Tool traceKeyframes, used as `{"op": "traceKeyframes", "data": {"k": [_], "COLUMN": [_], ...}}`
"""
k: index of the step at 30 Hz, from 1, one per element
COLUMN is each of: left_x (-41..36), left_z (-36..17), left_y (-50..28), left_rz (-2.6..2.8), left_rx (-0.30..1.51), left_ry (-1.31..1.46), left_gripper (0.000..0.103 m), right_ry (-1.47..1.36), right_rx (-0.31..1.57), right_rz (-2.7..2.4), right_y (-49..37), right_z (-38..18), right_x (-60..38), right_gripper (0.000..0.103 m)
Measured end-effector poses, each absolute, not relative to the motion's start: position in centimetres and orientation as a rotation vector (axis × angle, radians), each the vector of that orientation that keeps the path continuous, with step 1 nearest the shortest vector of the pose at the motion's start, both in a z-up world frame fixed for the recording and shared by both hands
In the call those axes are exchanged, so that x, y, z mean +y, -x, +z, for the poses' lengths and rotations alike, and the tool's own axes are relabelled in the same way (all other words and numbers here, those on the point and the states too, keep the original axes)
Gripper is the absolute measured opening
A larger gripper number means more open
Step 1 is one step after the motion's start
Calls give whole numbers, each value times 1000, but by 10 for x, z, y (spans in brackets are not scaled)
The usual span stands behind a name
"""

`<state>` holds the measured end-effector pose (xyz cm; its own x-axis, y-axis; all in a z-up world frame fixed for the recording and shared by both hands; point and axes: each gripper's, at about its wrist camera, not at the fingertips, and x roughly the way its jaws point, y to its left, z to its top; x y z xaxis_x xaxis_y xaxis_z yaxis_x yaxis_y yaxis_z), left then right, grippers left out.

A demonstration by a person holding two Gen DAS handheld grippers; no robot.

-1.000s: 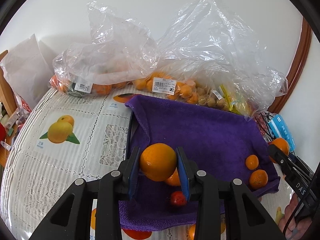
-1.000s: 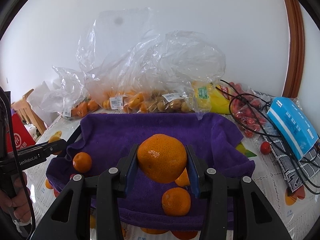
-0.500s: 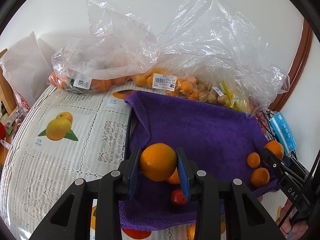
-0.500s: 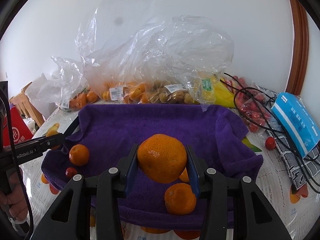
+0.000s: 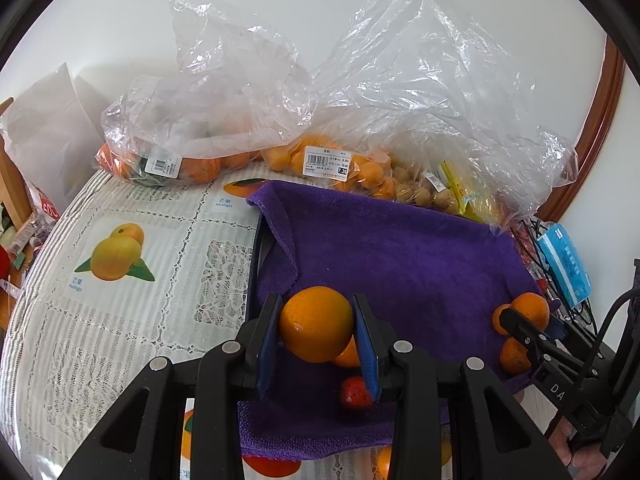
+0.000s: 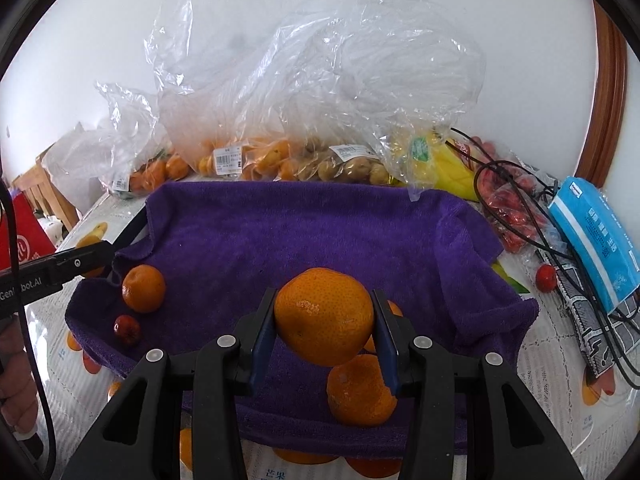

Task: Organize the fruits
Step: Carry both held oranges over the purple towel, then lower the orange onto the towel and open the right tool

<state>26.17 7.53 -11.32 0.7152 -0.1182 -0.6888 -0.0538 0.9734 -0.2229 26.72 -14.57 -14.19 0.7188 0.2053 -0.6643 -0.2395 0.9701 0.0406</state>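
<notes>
two oranges, one in each claw
my left gripper (image 5: 316,334) pinches a smooth round orange (image 5: 315,323); my right gripper (image 6: 324,328) pinches a bumpy orange (image 6: 324,315), both above the purple towel (image 6: 320,232).

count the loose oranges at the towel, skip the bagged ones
5. One orange in the left gripper, another on the towel behind it. One in the right gripper, two on the towel by it. Others may be hidden.
</notes>
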Motion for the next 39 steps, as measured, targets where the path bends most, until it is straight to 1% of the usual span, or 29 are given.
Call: {"op": "traceKeyframes", "data": {"k": [18, 29, 39], "left_x": [74, 67, 55], "left_z": [-116, -119, -126], "left_y": [-263, -263, -262], "left_rz": [-33, -44, -75], "left_rx": [792, 799, 829], "left_ry": [229, 209, 182], "left_gripper": [33, 33, 33], "right_ry": [92, 59, 4], "right_rx": [793, 744, 736], "right_rz": [247, 243, 229], "right_y": [-272, -267, -268], "right_z": [-152, -141, -137], "right_x": [-142, -150, -159], "right_gripper": [45, 45, 46]}}
